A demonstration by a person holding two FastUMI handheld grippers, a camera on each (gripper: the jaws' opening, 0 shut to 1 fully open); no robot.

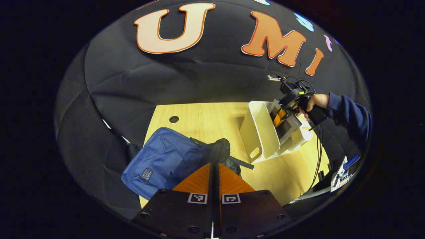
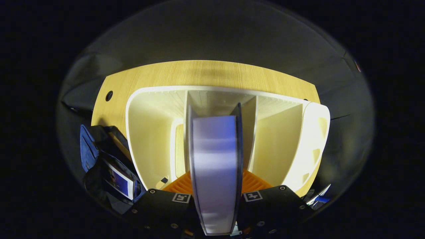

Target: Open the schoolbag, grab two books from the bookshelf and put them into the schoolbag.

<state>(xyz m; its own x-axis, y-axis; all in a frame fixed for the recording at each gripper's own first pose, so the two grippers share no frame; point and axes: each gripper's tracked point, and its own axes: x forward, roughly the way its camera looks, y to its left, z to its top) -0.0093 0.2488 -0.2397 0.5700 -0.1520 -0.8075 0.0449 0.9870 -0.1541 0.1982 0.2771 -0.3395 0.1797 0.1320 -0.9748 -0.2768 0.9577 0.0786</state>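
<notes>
**Book held over the shelf, bag waiting open**

In the right gripper view the right gripper has a book clamped between its two fingers – the book stands on edge, its pale page block facing the camera and a dark cover on either side. It sits in line with the middle slot of the white bookshelf, whose dividers and outer walls spread out to both sides. How much of the book is inside the slot cannot be told from here. The shelf stands on a wooden table. At the lower left of that view lies the bag, blue with a dark opening, and the cover of another book shows inside it.

In the left gripper view the left gripper has its fingers pressed together with no gap and nothing visibly between them. It points at the bag, which lies on the table just ahead, its dark top edge bunched up at the fingertips; whether they touch it cannot be told. Farther off to the right a hand in a blue sleeve holds the right gripper down among the shelf walls, with the grey book tilted there – shelf and bag stand near each other but apart
</notes>
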